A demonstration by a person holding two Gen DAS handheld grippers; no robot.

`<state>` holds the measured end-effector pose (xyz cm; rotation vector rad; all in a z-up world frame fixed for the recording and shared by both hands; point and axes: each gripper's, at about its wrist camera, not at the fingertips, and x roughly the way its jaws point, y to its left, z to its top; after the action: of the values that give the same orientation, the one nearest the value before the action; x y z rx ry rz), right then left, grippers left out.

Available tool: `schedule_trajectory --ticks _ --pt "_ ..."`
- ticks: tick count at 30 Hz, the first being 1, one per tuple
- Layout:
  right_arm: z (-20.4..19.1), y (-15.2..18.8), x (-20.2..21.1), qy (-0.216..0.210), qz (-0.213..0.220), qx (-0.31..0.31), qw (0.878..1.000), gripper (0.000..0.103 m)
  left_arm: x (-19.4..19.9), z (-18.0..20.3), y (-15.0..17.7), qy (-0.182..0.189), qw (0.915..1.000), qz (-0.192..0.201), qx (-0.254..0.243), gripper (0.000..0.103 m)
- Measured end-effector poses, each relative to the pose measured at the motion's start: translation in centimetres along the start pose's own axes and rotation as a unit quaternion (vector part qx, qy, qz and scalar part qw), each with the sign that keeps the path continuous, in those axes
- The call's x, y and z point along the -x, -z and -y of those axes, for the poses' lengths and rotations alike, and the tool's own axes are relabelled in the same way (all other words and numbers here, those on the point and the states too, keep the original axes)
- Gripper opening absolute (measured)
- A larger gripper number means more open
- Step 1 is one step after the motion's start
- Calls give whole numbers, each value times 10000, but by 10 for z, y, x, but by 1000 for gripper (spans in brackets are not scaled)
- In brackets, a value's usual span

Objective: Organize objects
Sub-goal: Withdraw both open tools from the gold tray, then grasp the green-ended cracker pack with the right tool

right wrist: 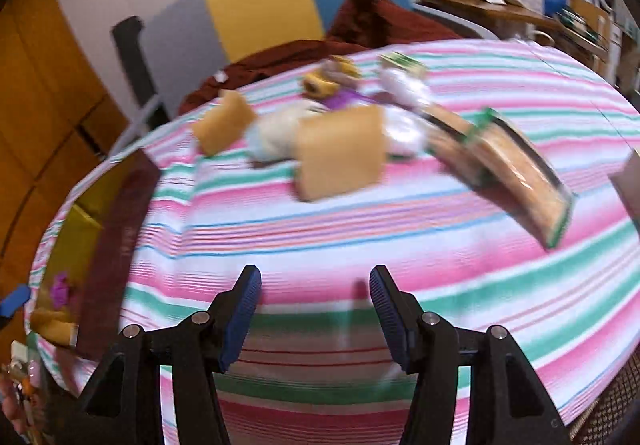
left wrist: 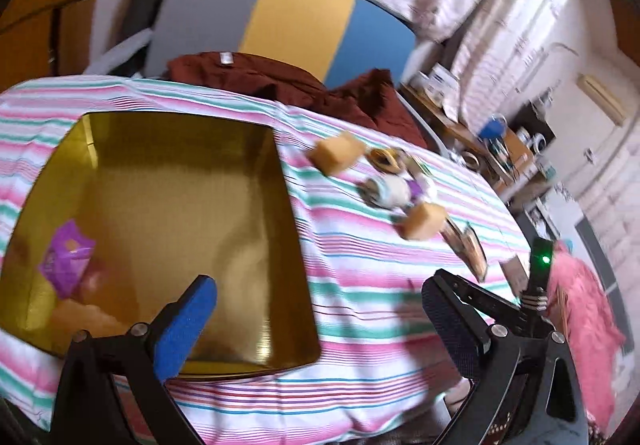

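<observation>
A: Near field first. Right gripper (right wrist: pixel 315 319) has its jaws apart with nothing between them, only striped cloth (right wrist: pixel 360 237) underneath. Left gripper (left wrist: pixel 320 329) is the same: jaws spread wide, empty, hanging over the near right corner of the gold box (left wrist: pixel 276 173).

B: Box contents?

A: A purple packet (left wrist: pixel 66 263) and something tan in the near left corner; the rest of the floor is bare. In the right wrist view the box sits at the far left edge of the worktop.

B: What's left to sort?

A: A loose cluster further back, well apart from the box. Nearest the right gripper is a tan block (right wrist: pixel 340 151), then a long biscuit pack (right wrist: pixel 516 181) to its right, tilted. Behind them a white wrapped item (right wrist: pixel 276 135), a second tan block (right wrist: pixel 224 121), some small round snacks (right wrist: pixel 324 83) and a green-edged packet (right wrist: pixel 402 63). Frames are blurred, so I can't name the small ones.

B: Step?

A: I read it as between picks: both hands empty, the right one heading for the cluster.

B: Next move?

A: Probably the near tan block. It looks wider than the current jaw gap, so open up first, square the pads to two flat faces, come down clear of the white item touching it.
</observation>
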<state>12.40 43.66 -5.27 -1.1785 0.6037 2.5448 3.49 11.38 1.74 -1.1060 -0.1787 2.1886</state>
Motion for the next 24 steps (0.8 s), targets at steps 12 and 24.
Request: schedule_trajectory --ticks 12,24 --pt "75 -31 20 753 379 -332 9959 59 -39 69 25 381 9946 -570 -779 103" --pt "109 -68 -16 1074 -24 772 9912 60 -52 75 33 376 9935 -806 -704 103"
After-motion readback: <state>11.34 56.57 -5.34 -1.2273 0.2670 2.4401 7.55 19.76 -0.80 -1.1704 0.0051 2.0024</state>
